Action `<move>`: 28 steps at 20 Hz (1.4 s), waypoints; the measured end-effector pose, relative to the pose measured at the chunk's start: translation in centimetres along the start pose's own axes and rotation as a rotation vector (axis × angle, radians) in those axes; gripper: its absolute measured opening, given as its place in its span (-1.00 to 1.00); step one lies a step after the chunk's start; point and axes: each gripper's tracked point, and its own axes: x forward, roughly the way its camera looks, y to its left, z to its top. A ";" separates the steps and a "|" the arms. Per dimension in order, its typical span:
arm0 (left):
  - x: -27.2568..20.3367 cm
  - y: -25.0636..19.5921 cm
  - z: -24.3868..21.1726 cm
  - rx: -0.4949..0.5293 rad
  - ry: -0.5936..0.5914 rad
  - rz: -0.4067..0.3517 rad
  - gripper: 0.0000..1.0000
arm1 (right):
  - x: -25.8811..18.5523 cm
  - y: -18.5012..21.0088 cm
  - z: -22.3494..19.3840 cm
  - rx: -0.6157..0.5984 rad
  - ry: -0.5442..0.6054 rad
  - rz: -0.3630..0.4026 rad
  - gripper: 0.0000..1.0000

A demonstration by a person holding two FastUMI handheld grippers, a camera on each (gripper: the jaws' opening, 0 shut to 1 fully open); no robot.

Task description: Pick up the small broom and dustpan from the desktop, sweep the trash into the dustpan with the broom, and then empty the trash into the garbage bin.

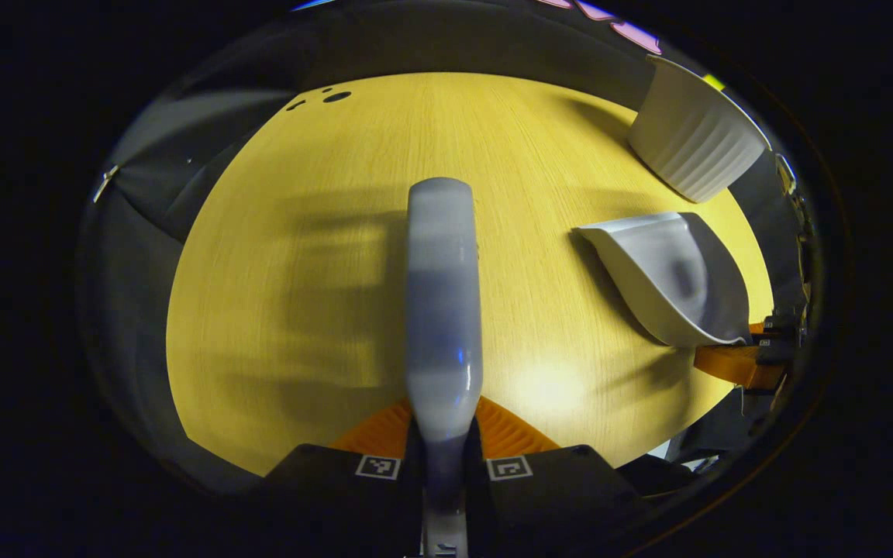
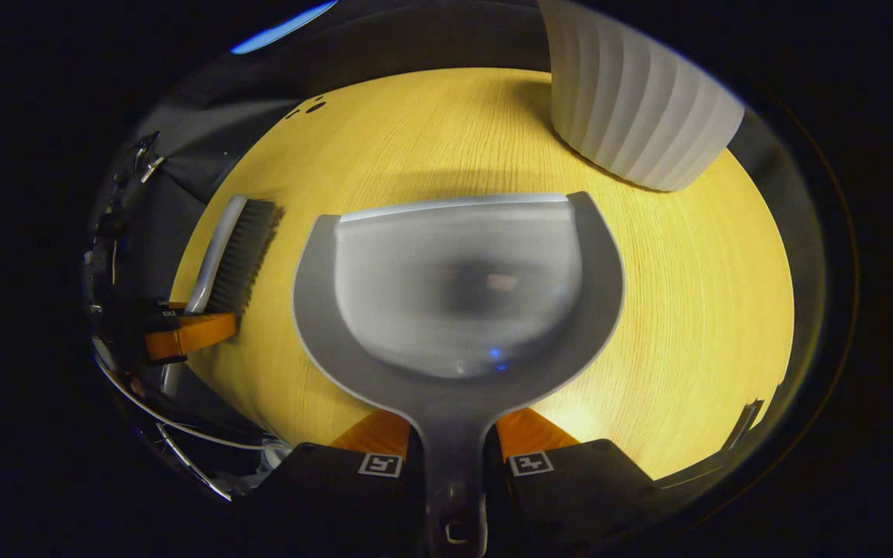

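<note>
My left gripper (image 1: 444,434) is shut on the small broom (image 1: 443,294), whose grey back points away over the wooden table (image 1: 299,310). In the right gripper view the broom (image 2: 233,256) shows dark bristles at the left, held by the left gripper (image 2: 183,333). My right gripper (image 2: 454,438) is shut on the handle of the grey dustpan (image 2: 454,287), which is held just above the table (image 2: 687,310). A dark blurred patch lies inside the pan; I cannot tell what it is. The dustpan (image 1: 671,279) and right gripper (image 1: 737,364) sit right of the broom. The white ribbed garbage bin (image 2: 632,116) stands just beyond the pan.
The bin (image 1: 694,139) is at the table's far right corner. A few small dark spots (image 1: 336,97) mark the far left of the tabletop, also seen as dark spots (image 2: 315,106) in the right gripper view. The booth's dark wall lies beyond the table's edges.
</note>
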 end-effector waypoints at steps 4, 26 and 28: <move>0.5 -0.5 0.3 0.032 0.011 0.028 -0.45 | -0.3 0.4 0.2 0.010 -0.002 0.008 -0.27; -21.1 -6.1 9.7 -0.022 -0.698 -0.061 0.93 | -19.8 2.8 12.1 -0.086 -0.596 0.044 0.99; -25.0 -6.0 10.5 0.036 -0.812 -0.021 0.93 | -22.1 2.6 12.9 -0.082 -0.677 0.035 0.99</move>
